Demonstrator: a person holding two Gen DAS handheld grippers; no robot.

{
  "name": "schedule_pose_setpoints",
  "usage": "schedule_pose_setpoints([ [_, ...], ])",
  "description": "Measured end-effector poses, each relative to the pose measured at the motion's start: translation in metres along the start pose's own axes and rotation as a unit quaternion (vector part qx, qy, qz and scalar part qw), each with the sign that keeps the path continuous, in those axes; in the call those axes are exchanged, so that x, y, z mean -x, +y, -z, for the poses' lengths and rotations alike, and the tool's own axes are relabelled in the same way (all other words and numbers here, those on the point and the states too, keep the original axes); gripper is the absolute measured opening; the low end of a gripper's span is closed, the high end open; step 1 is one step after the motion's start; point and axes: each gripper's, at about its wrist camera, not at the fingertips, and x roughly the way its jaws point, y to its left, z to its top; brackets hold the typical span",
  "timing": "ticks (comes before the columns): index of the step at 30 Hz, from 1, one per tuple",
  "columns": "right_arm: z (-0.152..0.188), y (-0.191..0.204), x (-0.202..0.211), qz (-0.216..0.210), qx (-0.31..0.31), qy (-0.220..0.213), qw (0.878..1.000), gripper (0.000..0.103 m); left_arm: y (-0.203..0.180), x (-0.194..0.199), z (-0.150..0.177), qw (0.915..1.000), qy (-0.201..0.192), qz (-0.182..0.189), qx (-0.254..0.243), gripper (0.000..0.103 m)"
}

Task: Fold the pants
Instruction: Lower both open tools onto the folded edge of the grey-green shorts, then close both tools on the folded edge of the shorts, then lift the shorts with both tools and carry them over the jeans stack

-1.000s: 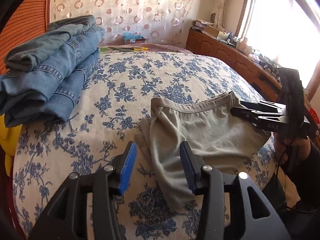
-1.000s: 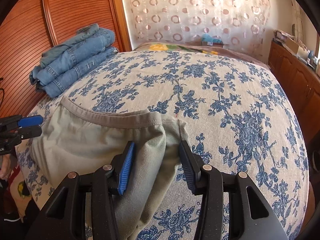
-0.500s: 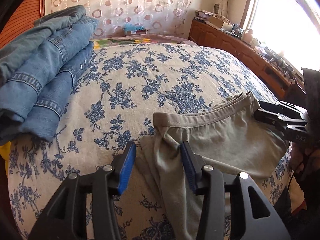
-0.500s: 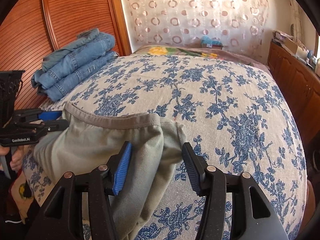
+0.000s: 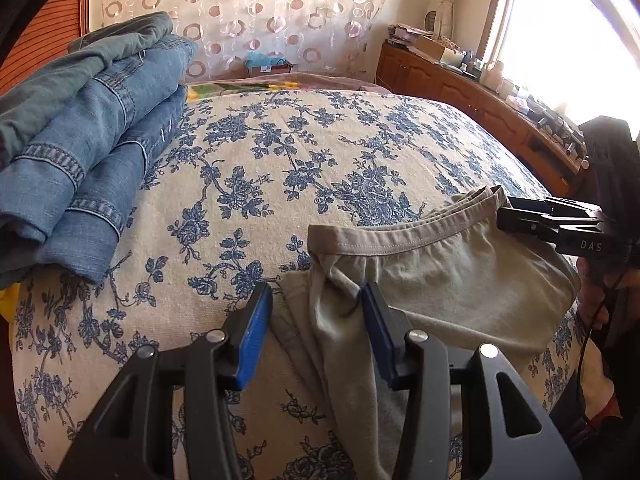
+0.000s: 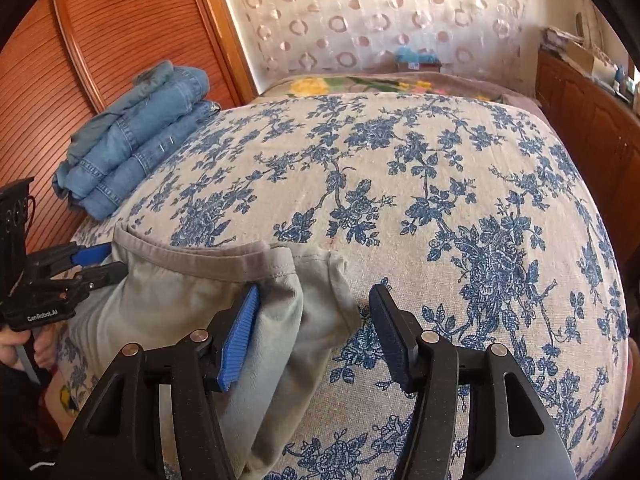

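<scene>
Beige-grey pants lie folded on the floral bedspread, waistband toward the far side. My left gripper is open, its blue-padded fingers straddling the pants' left folded edge. My right gripper is open over the pants' right end, the cloth lying between its fingers. In the left wrist view the right gripper shows beside the waistband's right corner. In the right wrist view the left gripper shows at the pants' left end.
A stack of folded blue jeans sits at the far left of the bed, also shown in the right wrist view. A wooden slatted panel stands behind it. A wooden cabinet runs along the right under the window.
Both grippers have moved forward and lower toward the pants, so the pants' ends sit closer between the open fingers. The right gripper's fingers have opened wider.
</scene>
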Motion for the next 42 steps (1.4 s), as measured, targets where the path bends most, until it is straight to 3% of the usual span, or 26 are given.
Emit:
schedule_pose_setpoints([
  [2, 0.000, 0.002, -0.002, -0.001, 0.006, 0.003, 1.000, 0.058, 0.000, 0.000, 0.001, 1.0000, -0.001, -0.001, -0.001, 0.046],
  [5, 0.001, 0.006, -0.002, -0.013, 0.014, 0.007, 1.000, 0.044, 0.000, 0.000, 0.000, 1.0000, 0.001, 0.000, 0.002, 0.046],
  [8, 0.002, 0.013, -0.002, -0.030, 0.030, 0.010, 0.999, 0.018, 0.001, 0.000, 0.000, 0.9999, 0.005, 0.002, 0.008, 0.046],
  [12, 0.004, 0.016, 0.006, -0.030, 0.043, -0.003, 0.999, 0.012, -0.002, 0.002, -0.001, 0.9999, 0.010, 0.008, 0.009, 0.046],
  [18, 0.010, 0.019, 0.016, -0.017, 0.050, -0.011, 0.999, 0.011, -0.008, -0.004, -0.006, 0.9998, 0.014, 0.011, 0.000, 0.045],
  [22, 0.012, 0.017, 0.010, -0.012, 0.048, -0.001, 0.999, 0.012, -0.008, -0.005, -0.007, 0.9998, 0.014, 0.011, 0.002, 0.033],
  [32, 0.013, 0.013, 0.005, -0.017, 0.038, 0.002, 0.999, 0.018, -0.011, -0.002, -0.002, 0.9999, 0.010, 0.008, -0.006, 0.031],
  [34, 0.013, 0.012, 0.005, -0.018, 0.035, 0.004, 0.999, 0.023, -0.014, -0.002, -0.002, 0.9996, 0.012, 0.025, -0.012, 0.012],
  [39, 0.011, 0.017, 0.002, -0.015, 0.044, 0.008, 0.999, 0.034, -0.017, 0.001, -0.001, 0.9995, 0.010, 0.029, -0.010, 0.008],
  [42, 0.012, 0.019, 0.001, -0.012, 0.053, 0.010, 0.999, 0.035, -0.016, 0.006, 0.000, 0.9994, 0.004, 0.034, -0.006, 0.007],
])
